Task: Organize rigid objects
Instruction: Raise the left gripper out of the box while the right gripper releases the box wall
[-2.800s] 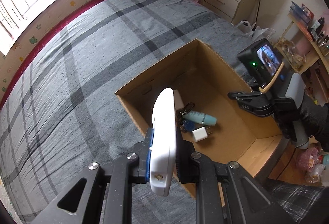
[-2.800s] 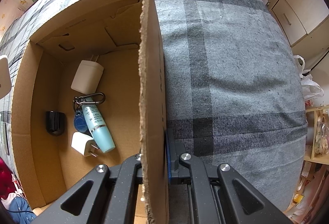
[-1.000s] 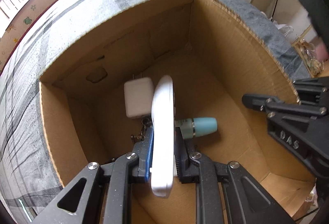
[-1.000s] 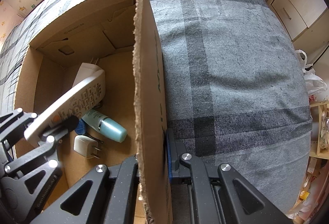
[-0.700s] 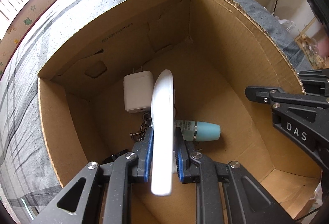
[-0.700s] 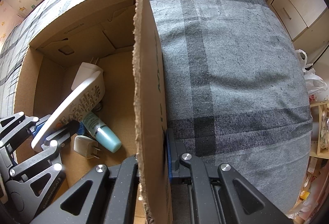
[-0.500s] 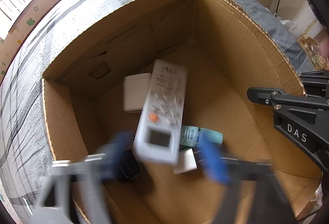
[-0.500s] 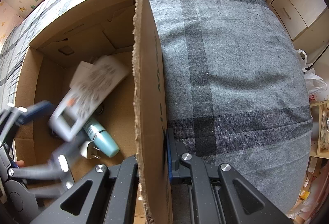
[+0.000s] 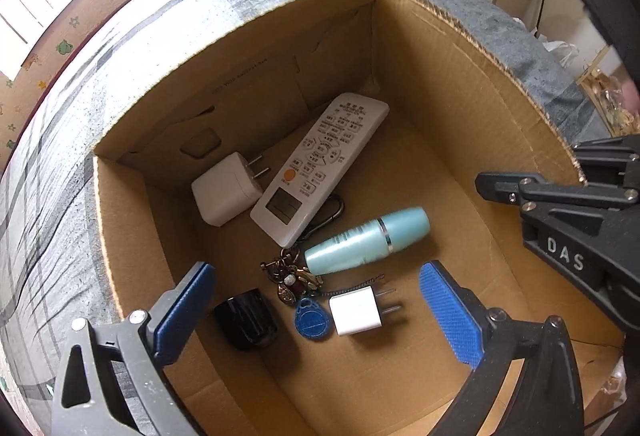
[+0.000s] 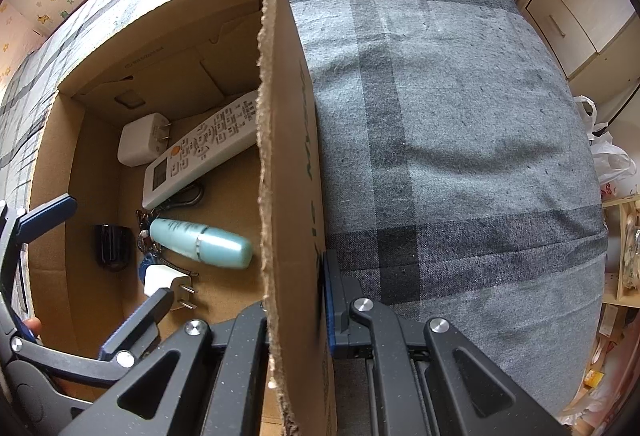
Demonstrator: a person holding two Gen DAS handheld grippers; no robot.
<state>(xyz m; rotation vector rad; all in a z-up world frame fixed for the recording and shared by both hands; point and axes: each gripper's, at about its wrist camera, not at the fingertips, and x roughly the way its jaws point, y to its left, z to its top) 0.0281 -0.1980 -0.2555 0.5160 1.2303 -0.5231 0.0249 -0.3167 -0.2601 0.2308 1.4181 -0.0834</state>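
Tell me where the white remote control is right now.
The white remote control lies face up on the floor of the cardboard box, toward its far wall in the left wrist view, between the large white charger and the teal bottle.

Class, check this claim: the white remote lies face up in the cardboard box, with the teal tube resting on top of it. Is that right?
Not quite. The teal tube lies on the box floor beside the remote, apart from it, not on top. The left wrist view shows this.

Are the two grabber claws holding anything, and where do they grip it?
The right gripper pinches the cardboard box's side wall near its top edge. The left gripper holds nothing; its jaws are opening.
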